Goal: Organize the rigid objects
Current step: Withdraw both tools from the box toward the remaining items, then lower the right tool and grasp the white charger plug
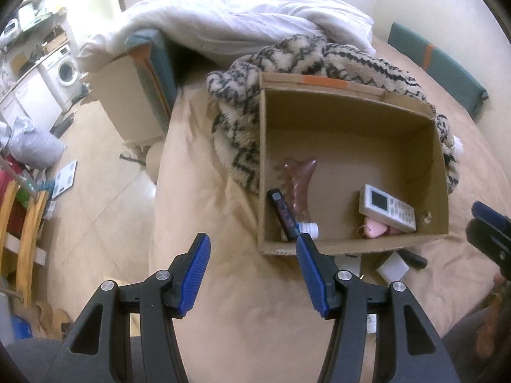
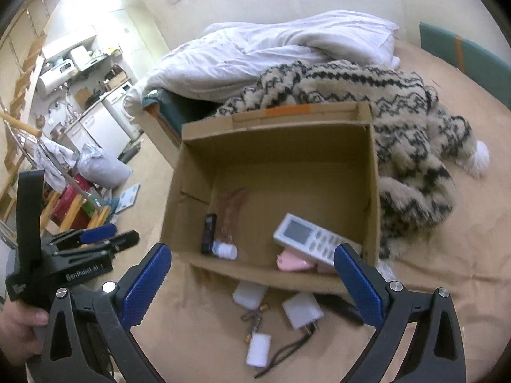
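Cardboard box on the bed, stiff and light, holding remote, pink vase, black stick and small bottle. Just outside its near wall: white charger, hard, light, best pinched across flat sides; white case; smooth cylinder, apt to roll. Left gripper and right gripper both agape, empty.

The left gripper body bears white lettering, roughly "GenRobot.AI".
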Demonstrator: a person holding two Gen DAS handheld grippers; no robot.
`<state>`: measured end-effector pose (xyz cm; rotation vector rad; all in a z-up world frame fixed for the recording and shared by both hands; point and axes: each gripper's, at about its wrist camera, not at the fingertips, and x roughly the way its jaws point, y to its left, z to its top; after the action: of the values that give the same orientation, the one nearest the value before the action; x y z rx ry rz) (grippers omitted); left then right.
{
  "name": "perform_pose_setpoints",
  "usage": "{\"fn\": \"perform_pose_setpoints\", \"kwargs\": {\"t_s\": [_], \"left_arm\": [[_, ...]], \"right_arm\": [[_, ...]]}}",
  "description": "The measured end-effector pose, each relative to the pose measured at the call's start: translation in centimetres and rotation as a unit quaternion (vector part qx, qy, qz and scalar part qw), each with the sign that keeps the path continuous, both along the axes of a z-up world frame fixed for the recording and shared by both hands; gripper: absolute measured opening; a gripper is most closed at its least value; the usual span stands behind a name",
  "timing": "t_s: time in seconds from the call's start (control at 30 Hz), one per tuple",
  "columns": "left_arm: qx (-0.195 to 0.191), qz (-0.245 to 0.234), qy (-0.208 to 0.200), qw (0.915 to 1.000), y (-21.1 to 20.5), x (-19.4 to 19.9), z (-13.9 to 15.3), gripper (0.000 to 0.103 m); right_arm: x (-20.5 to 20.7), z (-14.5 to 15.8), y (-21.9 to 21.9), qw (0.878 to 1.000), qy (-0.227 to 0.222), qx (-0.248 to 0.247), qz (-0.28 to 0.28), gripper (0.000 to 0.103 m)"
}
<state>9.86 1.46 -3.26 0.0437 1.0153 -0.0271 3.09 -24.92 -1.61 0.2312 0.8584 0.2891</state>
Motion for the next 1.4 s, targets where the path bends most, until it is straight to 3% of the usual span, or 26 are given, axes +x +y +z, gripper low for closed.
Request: {"fn": "perform_pose_setpoints", "kwargs": {"t_s": [0.17, 0.3, 0.43, 0.5, 0.67, 1.07, 1.13, 1.2, 1.4], "left_arm": [[0.012, -0.004, 0.042, 0.999, -0.4, 0.4, -1.8, 0.053], [0.017, -0.006, 0.045, 0.9988, -0.7, 0.3, -2.2, 0.053], [0.015, 0.003, 0.04, 0.9991, -0.7, 0.4, -2.1, 0.053], [0.016, 0.003, 0.046, 0.9988, -0.8, 0.6, -2.3, 0.053], [0.011, -0.004, 0.056, 0.9984, -1.3, 0.9, -2.4, 0.053], [-0.01, -0.011, 0.065, 0.9978, -1.4, 0.8, -2.1, 0.053], [-0.01, -0.01, 0.066, 0.9977, -1.3, 0.9, -2.2, 0.053], [-0.01, -0.009, 0.066, 0.9977, -1.2, 0.9, -2.2, 0.053], [-0.016, -0.002, 0.068, 0.9975, -1.0, 1.0, -2.2, 0.053]], "right_arm": [[-0.9, -1.7, -1.8, 0.999, 0.027, -0.015, -0.045, 0.103], [-0.4, -4.5, -4.0, 0.993, 0.091, 0.047, -0.06, 0.103], [0.6, -7.6, -4.2, 0.983, 0.157, 0.071, -0.064, 0.103], [1.2, -9.0, -3.6, 0.98, 0.183, 0.049, -0.062, 0.088], [2.8, -12.0, -0.5, 0.974, 0.22, -0.041, -0.02, 0.068], [4.0, -16.0, 4.6, 0.957, 0.223, -0.186, 0.016, 0.059], [3.9, -15.8, 4.8, 0.958, 0.218, -0.187, 0.017, 0.057], [3.8, -15.4, 4.7, 0.96, 0.216, -0.176, 0.024, 0.048], [1.9, -11.8, 4.9, 0.971, 0.192, -0.134, 0.048, 0.045]]}}
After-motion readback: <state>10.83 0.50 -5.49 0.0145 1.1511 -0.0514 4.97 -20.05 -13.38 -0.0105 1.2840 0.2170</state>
